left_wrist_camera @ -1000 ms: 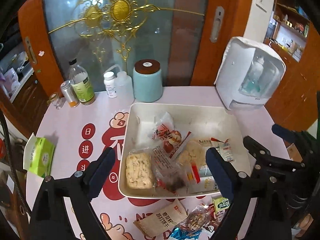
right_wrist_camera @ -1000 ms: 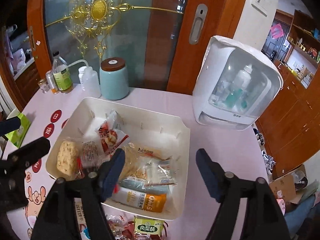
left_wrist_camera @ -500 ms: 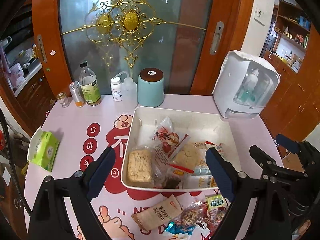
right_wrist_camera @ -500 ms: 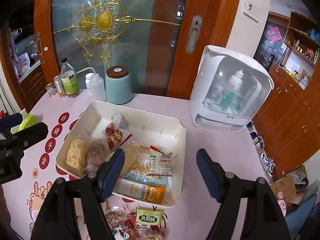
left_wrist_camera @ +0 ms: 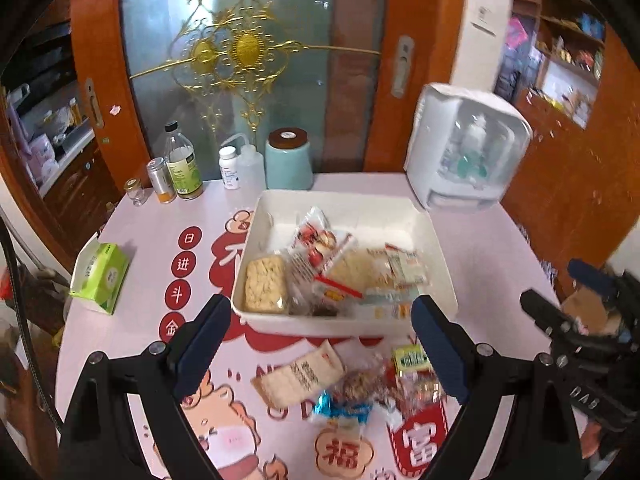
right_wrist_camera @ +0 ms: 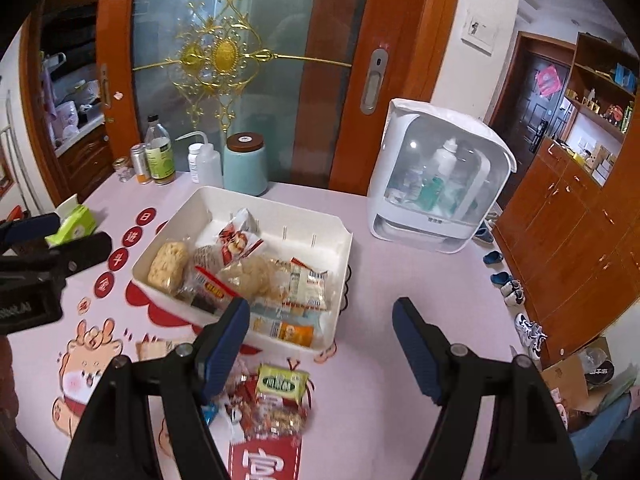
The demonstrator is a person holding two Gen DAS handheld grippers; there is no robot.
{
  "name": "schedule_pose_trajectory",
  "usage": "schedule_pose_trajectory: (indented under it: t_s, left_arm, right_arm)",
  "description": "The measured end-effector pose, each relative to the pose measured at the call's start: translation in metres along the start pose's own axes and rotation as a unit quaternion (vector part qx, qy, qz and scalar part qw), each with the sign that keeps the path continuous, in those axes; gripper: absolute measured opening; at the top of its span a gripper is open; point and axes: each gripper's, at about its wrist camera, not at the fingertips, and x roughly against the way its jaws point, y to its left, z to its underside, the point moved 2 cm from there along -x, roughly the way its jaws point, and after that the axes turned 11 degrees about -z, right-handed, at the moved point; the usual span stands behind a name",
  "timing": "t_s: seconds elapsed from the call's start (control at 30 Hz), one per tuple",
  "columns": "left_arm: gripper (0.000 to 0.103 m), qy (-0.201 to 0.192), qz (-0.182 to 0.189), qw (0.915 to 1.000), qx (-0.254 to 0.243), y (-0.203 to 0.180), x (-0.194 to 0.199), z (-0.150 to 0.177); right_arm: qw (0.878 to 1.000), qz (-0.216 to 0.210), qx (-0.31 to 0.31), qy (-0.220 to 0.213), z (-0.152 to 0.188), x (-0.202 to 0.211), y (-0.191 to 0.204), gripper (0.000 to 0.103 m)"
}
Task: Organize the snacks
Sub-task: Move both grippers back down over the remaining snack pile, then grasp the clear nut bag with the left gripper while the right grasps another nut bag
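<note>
- Left gripper point(left_wrist_camera: 320, 344): black frame, blue pads, jaws spread wide, nothing between them. It hangs above the table, pointing down at an angle.
- Right gripper point(right_wrist_camera: 320, 344): same build, jaws also apart and empty, tilted downward.
- White rectangular plastic bin point(left_wrist_camera: 436, 248) sits on the pink printed tablecloth point(left_wrist_camera: 152, 240), just ahead of both grippers. Its near wall lies between the left gripper's fingertips in that view.
- Bin contents: a clear-wrapped pale crispy rice block point(left_wrist_camera: 266, 290) at its near-left corner, a red-and-white wrapped candy pack point(left_wrist_camera: 316, 236) further back, and several more clear and white wrappers piled along the near half. The far half is mostly bare.
- From the right gripper, an orange-labelled flat packet point(right_wrist_camera: 286, 330) lies inside the bin against the near wall, just ahead of the left fingertip.
- Loose snacks outside the bin, below and between the left gripper's pads: a beige flat sachet point(left_wrist_camera: 298, 376), a blue crinkled wrapper point(left_wrist_camera: 340, 408), a green-and-yellow small pack point(left_wrist_camera: 410, 358), and a clear pouch of brownish bits point(left_wrist_camera: 360, 384), all close together.
- Far beyond the bin: a pale teal ceramic jar with brown lid point(left_wrist_camera: 289, 158), bottles to its left, and a white domed cabinet with clear front point(left_wrist_camera: 466, 148) to its right.
- Green tissue pack point(left_wrist_camera: 100, 276) is well off to the left of the left gripper.
</note>
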Motion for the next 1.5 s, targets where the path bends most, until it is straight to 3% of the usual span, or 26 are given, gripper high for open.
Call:
schedule_pose_trajectory:
  t_s: [0.3, 0.47, 0.8, 0.9, 1.07, 1.2, 1.43, 1.5]
  left_arm:
    - [0.091, -0.024, -0.029, 0.9981, -0.05, -0.025, 0.051, 0.029]
    - [0.091, -0.016, -0.031, 0.9969, -0.071, -0.037, 0.05, 0.046]
    - [0.091, 0.078, 0.004, 0.9895, -0.122, -0.06, -0.039, 0.086]
    - [0.086, 0.093, 0.015, 0.9855, -0.141, -0.07, -0.068, 0.096]
    - [0.07, 0.127, 0.04, 0.9778, -0.163, -0.08, -0.113, 0.111]
    - [0.067, 0.159, 0.06, 0.9721, -0.162, -0.083, -0.147, 0.121]
    - [0.041, 0.2, 0.098, 0.9617, -0.16, -0.093, -0.178, 0.133]
    - [0.04, 0.202, 0.101, 0.9614, -0.157, -0.094, -0.183, 0.134]
  right_arm:
    - [0.999, -0.025, 0.031, 0.014, 0.036, 0.041, -0.019, 0.075]
    - [0.998, -0.04, 0.032, 0.031, 0.051, 0.036, -0.028, 0.075]
    - [0.99, -0.082, -0.025, 0.111, 0.085, -0.031, -0.033, 0.074]
    - [0.986, -0.094, -0.043, 0.132, 0.092, -0.052, -0.035, 0.074]
    - [0.977, -0.1, -0.067, 0.175, 0.106, -0.099, -0.037, 0.073]
    - [0.967, -0.112, -0.094, 0.211, 0.121, -0.132, -0.037, 0.068]
    - [0.95, -0.136, -0.131, 0.251, 0.141, -0.168, -0.035, 0.062]
    - [0.946, -0.146, -0.136, 0.255, 0.145, -0.173, -0.034, 0.062]
